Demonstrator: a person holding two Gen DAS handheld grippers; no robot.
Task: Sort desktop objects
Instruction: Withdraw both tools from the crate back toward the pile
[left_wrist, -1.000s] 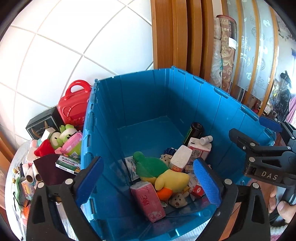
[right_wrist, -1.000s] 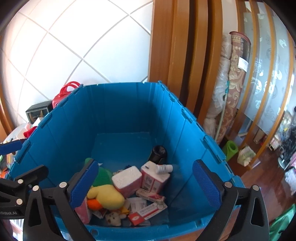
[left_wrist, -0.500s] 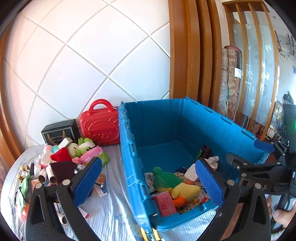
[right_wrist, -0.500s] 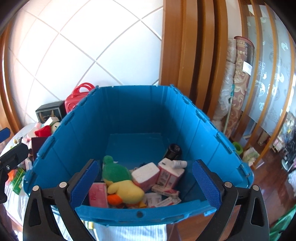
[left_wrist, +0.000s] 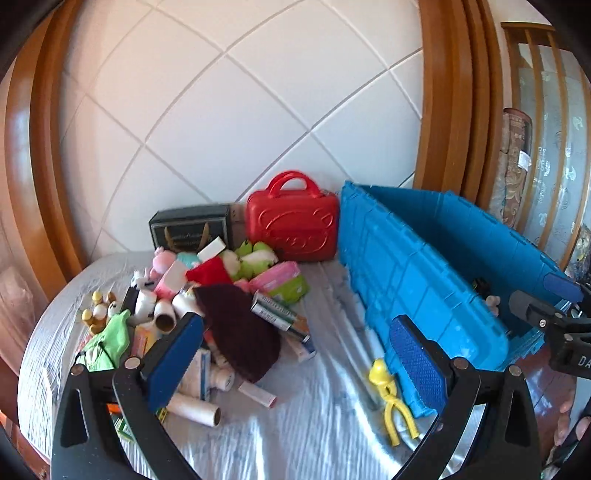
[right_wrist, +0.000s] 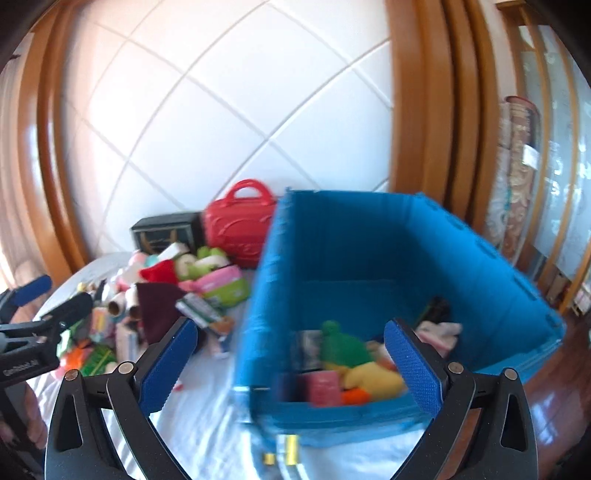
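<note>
1. Pile of loose objects (left_wrist: 207, 302): lies on the left half of the tabletop (left_wrist: 295, 435), beside the blue crate (left_wrist: 424, 295). Most pieces look light, by my judgement.
2. Dark maroon cloth (left_wrist: 240, 332): soft and limp, draped over the pile's middle; likely to sag, so a pinch at a bunched fold suits it.
3. Green-and-white box (left_wrist: 280, 317): stiff, lying slantwise at the cloth's right edge; its long flat sides offer a firm hold.
4. Cardboard tube (left_wrist: 194, 408): rigid but crushable and prone to roll; it lies at the pile's near edge.
5. Yellow plastic figure (left_wrist: 391, 398): hard and smooth, apart from the pile and just beside the crate's near corner.
6. Left tongs (left_wrist: 295, 365): spread wide, holding nothing, aimed over the tabletop between pile and crate.
7. Right tongs (right_wrist: 295, 365): likewise spread and empty, facing the crate's near left corner; this view is blurred.
8. Blue crate: tall stiff walls, open top, already holding a green-and-yellow plush toy (right_wrist: 354, 362) and small boxes; things must be lifted over its rim.
9. Red case (left_wrist: 291, 225) and black box (left_wrist: 194, 230): close off the back against the wall.
10. Open room: the bare cloth-covered strip in front of the pile.
</note>
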